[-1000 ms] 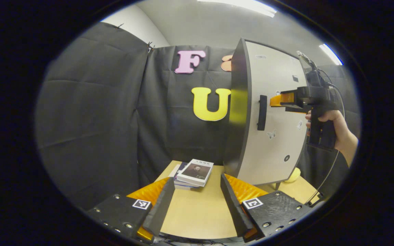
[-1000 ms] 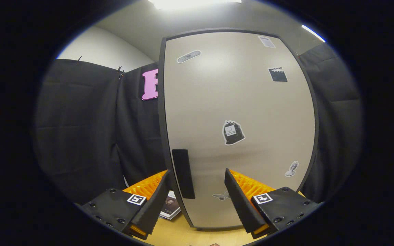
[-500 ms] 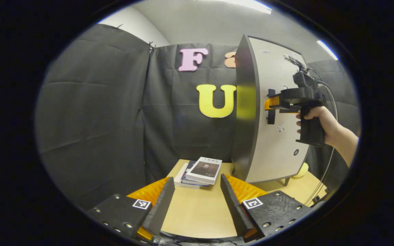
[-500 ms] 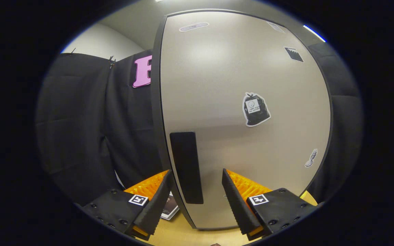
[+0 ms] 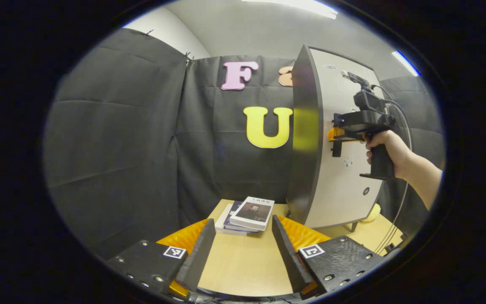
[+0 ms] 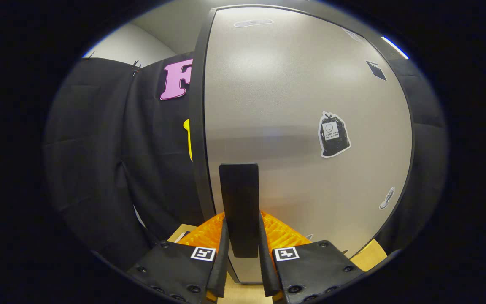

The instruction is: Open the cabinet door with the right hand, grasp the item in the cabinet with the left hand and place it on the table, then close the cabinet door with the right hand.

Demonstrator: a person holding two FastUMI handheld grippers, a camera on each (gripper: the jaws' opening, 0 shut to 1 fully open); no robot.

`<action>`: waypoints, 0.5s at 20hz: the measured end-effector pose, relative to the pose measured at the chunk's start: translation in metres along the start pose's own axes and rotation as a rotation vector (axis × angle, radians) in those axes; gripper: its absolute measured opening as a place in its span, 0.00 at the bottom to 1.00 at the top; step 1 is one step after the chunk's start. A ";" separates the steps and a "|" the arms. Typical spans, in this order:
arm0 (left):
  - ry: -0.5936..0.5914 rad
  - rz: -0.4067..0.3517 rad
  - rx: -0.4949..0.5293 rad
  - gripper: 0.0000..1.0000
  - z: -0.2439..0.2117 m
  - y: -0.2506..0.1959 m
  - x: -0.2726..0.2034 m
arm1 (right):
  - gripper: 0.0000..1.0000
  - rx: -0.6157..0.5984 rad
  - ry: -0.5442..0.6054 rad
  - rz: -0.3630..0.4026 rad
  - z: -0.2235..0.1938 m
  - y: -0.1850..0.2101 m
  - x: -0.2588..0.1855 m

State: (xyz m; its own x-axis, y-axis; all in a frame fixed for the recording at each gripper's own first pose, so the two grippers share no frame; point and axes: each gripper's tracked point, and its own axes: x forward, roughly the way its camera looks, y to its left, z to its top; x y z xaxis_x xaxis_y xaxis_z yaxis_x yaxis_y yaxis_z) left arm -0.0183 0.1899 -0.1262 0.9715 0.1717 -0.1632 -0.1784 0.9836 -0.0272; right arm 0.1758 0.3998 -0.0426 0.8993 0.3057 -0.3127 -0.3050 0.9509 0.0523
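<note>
Both right gripper [image 6: 243,270] jaws clamp the door [image 6: 302,105] handle [image 6: 238,207]. Left gripper [image 5: 243,249] jaws stand wide, empty, over the worktop [image 5: 243,270] near books [image 5: 247,213].

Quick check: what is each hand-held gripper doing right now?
Left hand-held gripper: open, holding nothing, above the table.
Right hand-held gripper: shut on the cabinet door handle.

a recording booth: black cloth walls [image 5: 116,139], small table [image 5: 243,261].
</note>
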 end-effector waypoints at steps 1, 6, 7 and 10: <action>0.000 -0.001 0.001 0.82 0.000 -0.001 -0.002 | 0.30 0.006 0.008 -0.003 -0.001 0.000 0.000; -0.004 -0.029 -0.012 0.82 0.000 -0.010 -0.012 | 0.12 -0.016 -0.010 0.052 -0.001 0.003 -0.001; -0.001 -0.038 -0.011 0.82 0.001 -0.013 -0.011 | 0.12 -0.028 -0.002 0.058 -0.001 0.002 -0.002; 0.000 -0.056 0.002 0.82 0.004 -0.023 -0.007 | 0.10 -0.039 -0.001 0.079 -0.002 0.003 -0.008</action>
State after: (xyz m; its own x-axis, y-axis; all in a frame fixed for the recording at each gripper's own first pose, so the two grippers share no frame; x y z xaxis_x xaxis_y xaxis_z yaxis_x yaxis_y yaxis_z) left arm -0.0207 0.1665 -0.1210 0.9800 0.1164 -0.1615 -0.1235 0.9917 -0.0345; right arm 0.1667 0.4002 -0.0419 0.8723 0.3800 -0.3077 -0.3871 0.9212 0.0403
